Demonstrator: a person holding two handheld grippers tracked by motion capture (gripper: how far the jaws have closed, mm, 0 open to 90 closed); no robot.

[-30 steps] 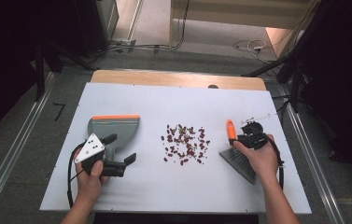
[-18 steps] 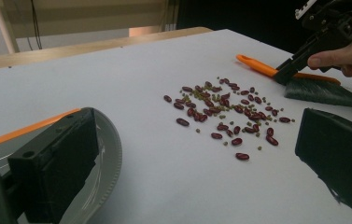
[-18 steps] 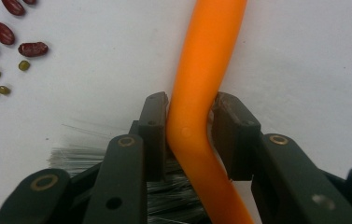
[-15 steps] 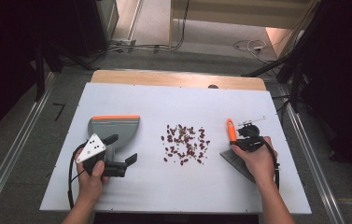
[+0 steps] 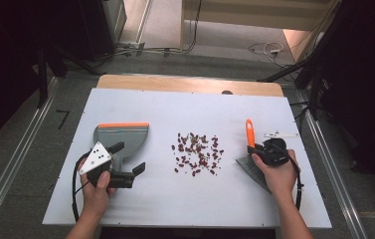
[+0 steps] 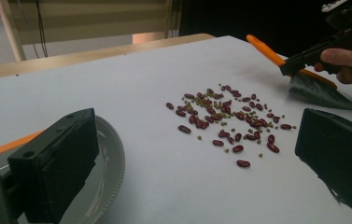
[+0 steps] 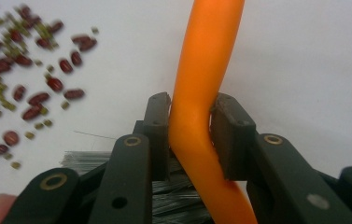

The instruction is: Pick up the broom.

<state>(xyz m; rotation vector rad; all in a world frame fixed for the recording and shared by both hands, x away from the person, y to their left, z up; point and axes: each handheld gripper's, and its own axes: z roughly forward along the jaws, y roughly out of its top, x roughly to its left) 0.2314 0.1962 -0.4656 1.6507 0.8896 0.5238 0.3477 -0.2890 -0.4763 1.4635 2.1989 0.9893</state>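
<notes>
Nearest me, my right tongs are clamped on the orange handle of the brush, low by the bristles: it looks light, stiff in the handle and soft at the bristle end, so I judge this a sound hold. My left tongs stand open beside the dustpan. Between them the beans lie scattered mid-counter, likely to roll. Bare surface runs beyond to the far edge.

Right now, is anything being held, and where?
The right gripper is shut on the brush by its orange handle. The left gripper is open, holding nothing.
</notes>
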